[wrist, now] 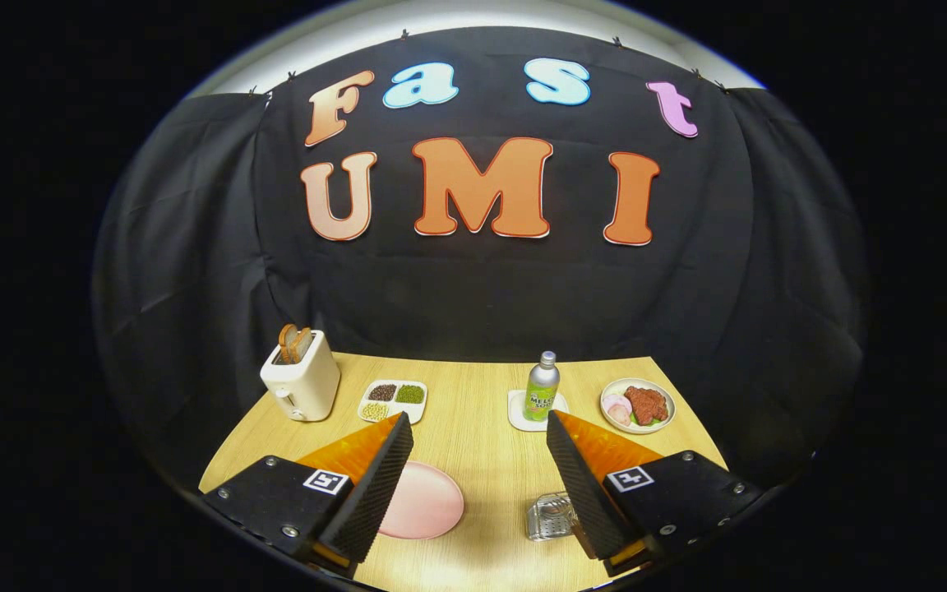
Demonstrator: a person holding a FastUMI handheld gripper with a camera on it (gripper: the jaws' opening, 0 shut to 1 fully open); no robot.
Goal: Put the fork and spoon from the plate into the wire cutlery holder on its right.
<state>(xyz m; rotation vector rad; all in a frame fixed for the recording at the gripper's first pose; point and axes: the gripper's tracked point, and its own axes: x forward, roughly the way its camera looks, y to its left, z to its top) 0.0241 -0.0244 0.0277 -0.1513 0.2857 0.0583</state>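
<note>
My gripper hangs open above the wooden table, its two fingers spread wide with nothing between them. A pink plate lies low between the fingers, partly hidden behind the left finger; the part I can see is bare. A small metal holder with a perforated wall stands to the plate's right, tucked against the right finger, which covers part of it. I cannot make out whether any cutlery stands in it.
Beyond the fingers stand a cream toaster with bread slices, a white divided tray of beans, a green bottle on a white coaster, and a plate of food at the far right. Black cloth walls the table.
</note>
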